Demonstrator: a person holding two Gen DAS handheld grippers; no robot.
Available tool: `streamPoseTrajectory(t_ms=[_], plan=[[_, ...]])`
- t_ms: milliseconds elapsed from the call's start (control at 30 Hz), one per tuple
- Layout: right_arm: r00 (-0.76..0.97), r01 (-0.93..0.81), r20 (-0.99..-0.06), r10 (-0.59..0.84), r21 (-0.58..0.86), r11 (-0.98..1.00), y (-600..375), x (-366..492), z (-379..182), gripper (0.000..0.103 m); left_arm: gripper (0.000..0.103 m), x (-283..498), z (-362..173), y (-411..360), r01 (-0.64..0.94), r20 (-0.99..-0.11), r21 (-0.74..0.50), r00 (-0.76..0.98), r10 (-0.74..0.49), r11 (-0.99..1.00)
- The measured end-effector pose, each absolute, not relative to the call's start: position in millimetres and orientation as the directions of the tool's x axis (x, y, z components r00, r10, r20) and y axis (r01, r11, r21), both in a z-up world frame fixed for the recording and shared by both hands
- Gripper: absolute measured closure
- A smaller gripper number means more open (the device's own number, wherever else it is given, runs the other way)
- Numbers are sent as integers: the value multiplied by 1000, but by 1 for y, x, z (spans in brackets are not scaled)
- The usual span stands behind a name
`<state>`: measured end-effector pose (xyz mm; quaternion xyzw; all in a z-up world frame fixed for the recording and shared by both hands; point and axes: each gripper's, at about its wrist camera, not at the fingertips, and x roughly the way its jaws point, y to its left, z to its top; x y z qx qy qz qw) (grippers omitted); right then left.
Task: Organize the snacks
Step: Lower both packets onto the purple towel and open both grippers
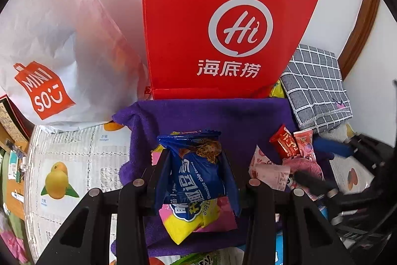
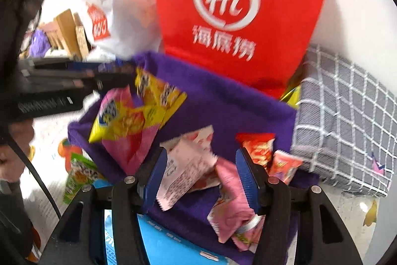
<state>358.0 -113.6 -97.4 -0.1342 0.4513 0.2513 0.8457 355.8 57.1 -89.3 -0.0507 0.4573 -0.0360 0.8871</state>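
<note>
Left fingers (image 1: 196,165) pinch a blue cookie pack (image 1: 198,173) above the purple cloth (image 1: 198,113). Right fingers (image 2: 201,173) stand apart around a loose white wrapper (image 2: 186,165). Pink packs (image 2: 230,195) lie beside; red bag (image 1: 223,16) and checked cloth (image 1: 317,86) behind.

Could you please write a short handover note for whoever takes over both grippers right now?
Left gripper: shut on a blue chocolate chip cookie packet, held above the purple fleece cloth.
Right gripper: open, nothing gripped; a white-and-pink printed wrapper lies between its fingers.
A small red snack packet and a pink crumpled packet lie on the cloth at the right; yellow and pink packets hang with the left gripper's packet.
The tall red paper bag and white paper bag stand behind.
Left: sort the loose packets.
</note>
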Motion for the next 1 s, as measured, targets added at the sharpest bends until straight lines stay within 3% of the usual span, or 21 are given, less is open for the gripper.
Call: streamPoseTrajectory(t_ms=[167, 433, 1000], plan=[[565, -495, -758, 325, 3, 869, -130, 357, -69, 38, 64, 358, -97, 55, 26, -821, -158, 552, -146, 987], [630, -450, -696, 346, 36, 892, -153, 354, -41, 36, 64, 355, -112, 32, 109, -831, -224, 498, -248, 968], [619, -442, -705, 346, 51, 895, -150, 356, -44, 36, 62, 353, -126, 6, 173, -852, -228, 440, -282, 958]])
